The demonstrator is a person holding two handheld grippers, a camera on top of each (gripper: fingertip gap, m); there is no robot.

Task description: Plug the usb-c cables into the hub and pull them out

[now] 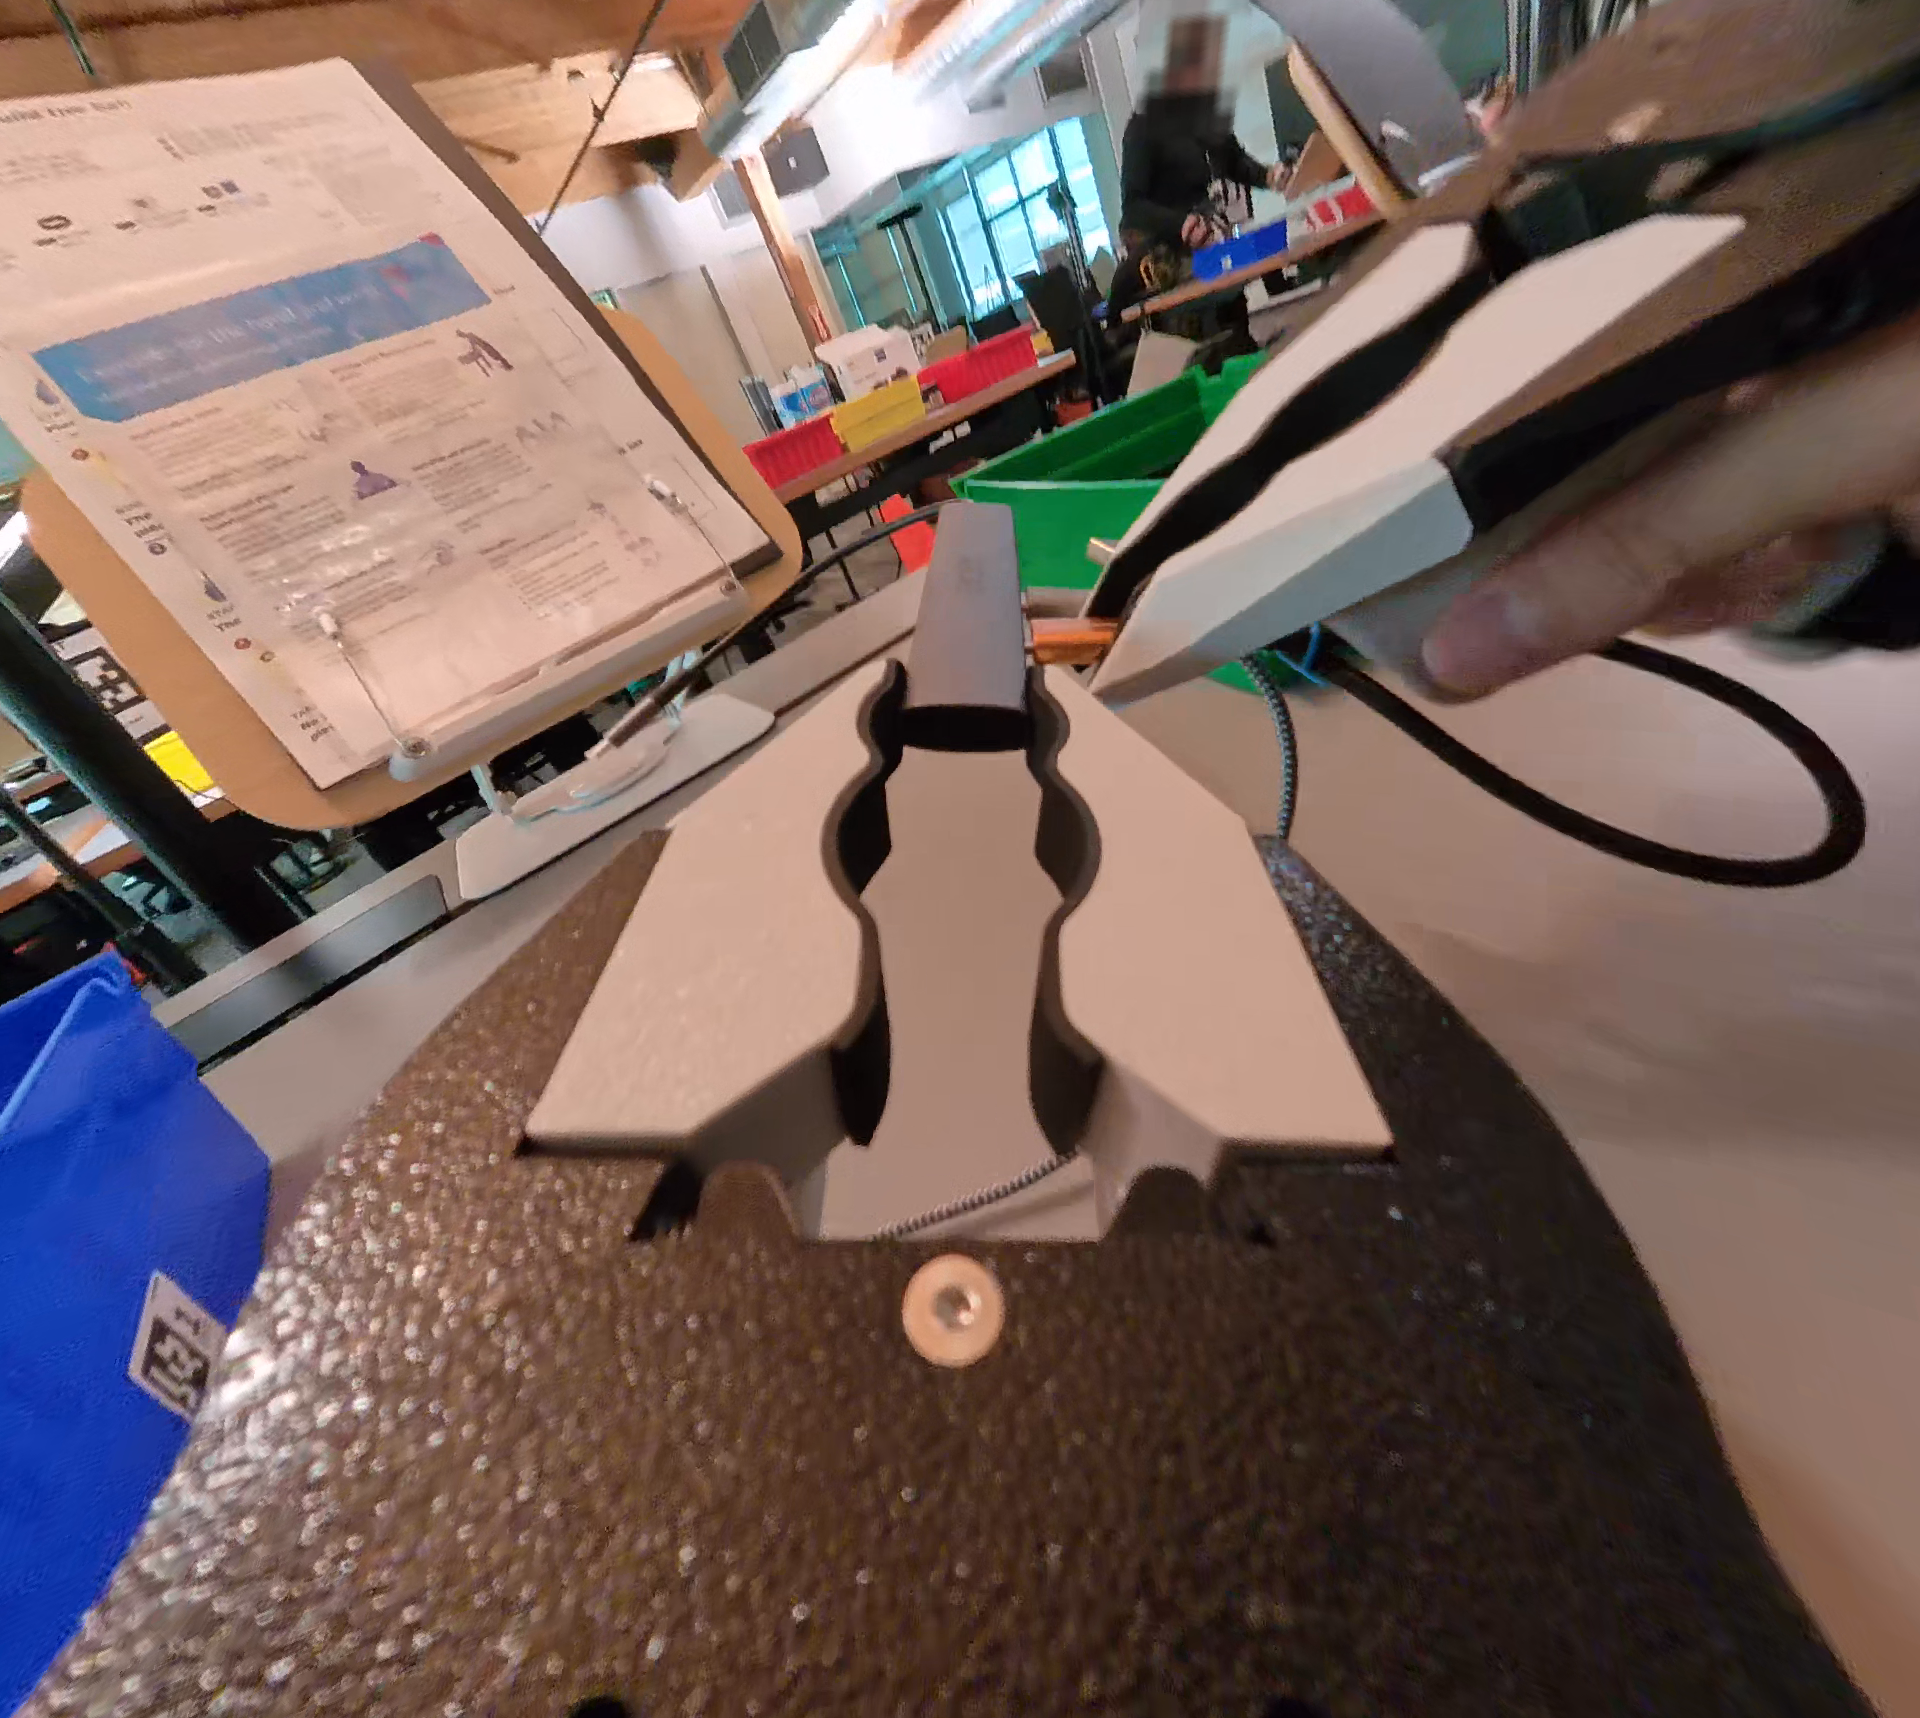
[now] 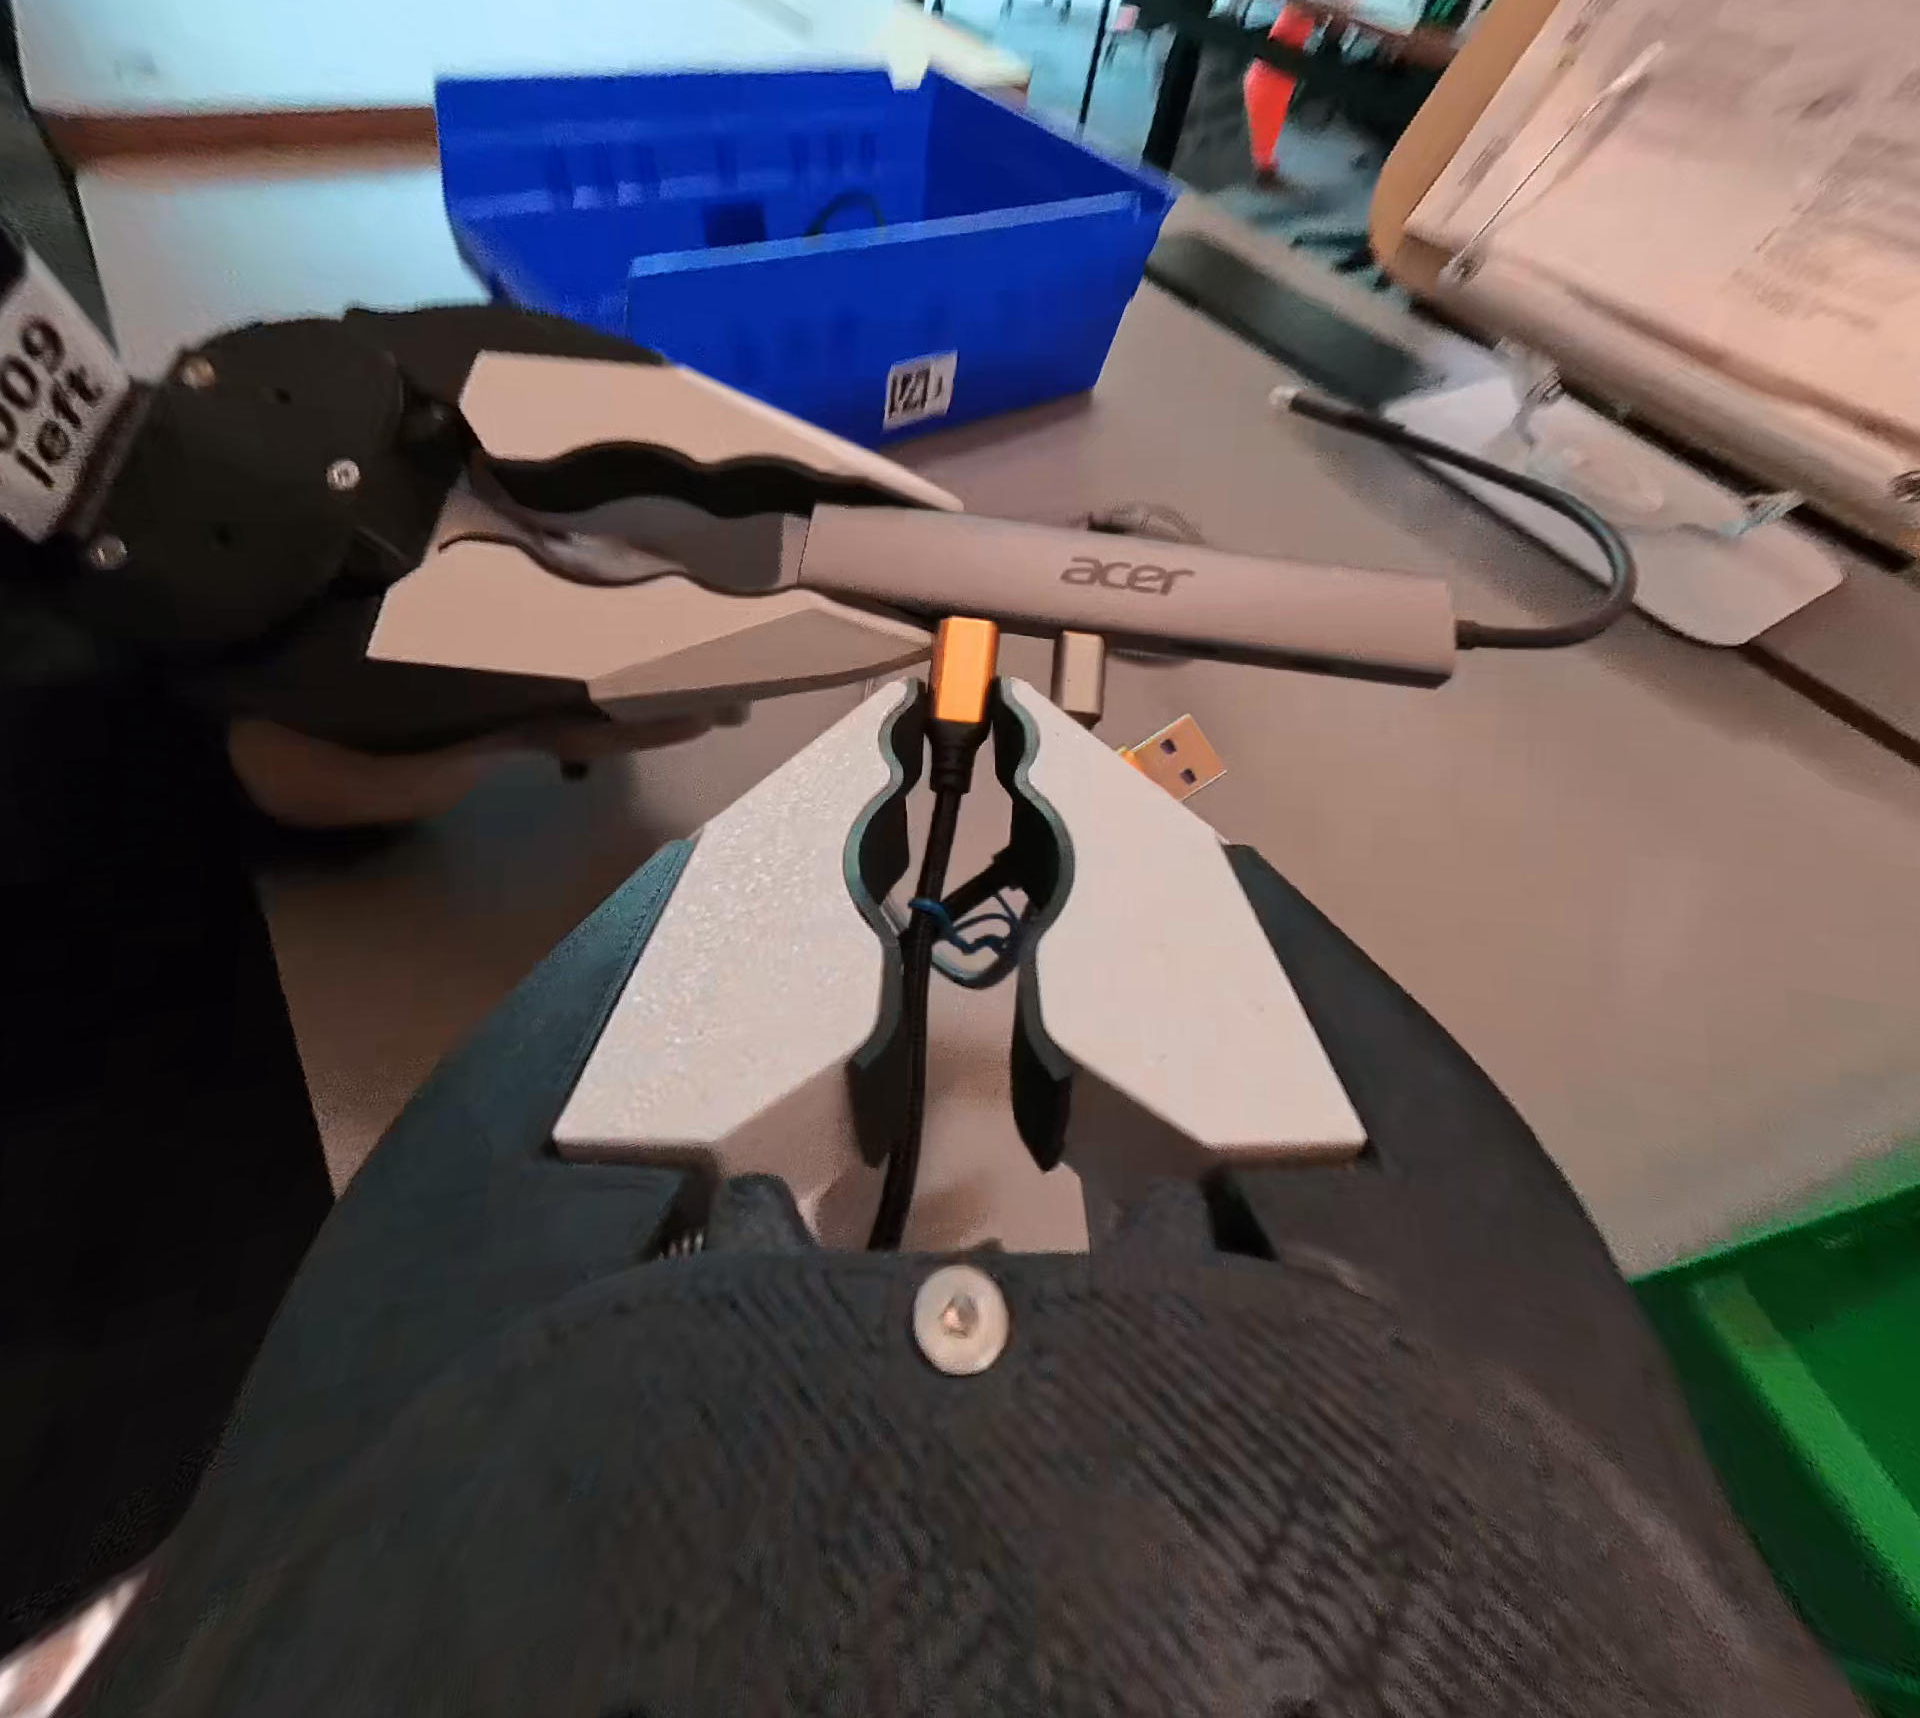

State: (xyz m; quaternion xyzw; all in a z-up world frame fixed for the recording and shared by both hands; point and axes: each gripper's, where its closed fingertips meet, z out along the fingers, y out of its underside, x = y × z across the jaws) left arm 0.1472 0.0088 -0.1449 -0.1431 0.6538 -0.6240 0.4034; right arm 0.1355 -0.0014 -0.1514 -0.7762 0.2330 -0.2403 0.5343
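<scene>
Hub (image 2: 1122, 577) clamped in left gripper (image 2: 914, 567), orange plug (image 2: 964, 669) between right gripper (image 2: 961, 697) fingertips.

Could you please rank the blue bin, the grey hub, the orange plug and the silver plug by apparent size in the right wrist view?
1. blue bin, though it sits farther back.
2. grey hub.
3. orange plug and silver plug: too alike to rank, and the silver one is partly hidden behind the right gripper's finger.

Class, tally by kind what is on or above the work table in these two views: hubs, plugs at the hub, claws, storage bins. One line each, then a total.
Hub: 1
Plugs, orange plug and grey plug: 2
Claws, left claw and right claw: 2
Bins, blue bin and green bin: 2
Total: 7
</scene>
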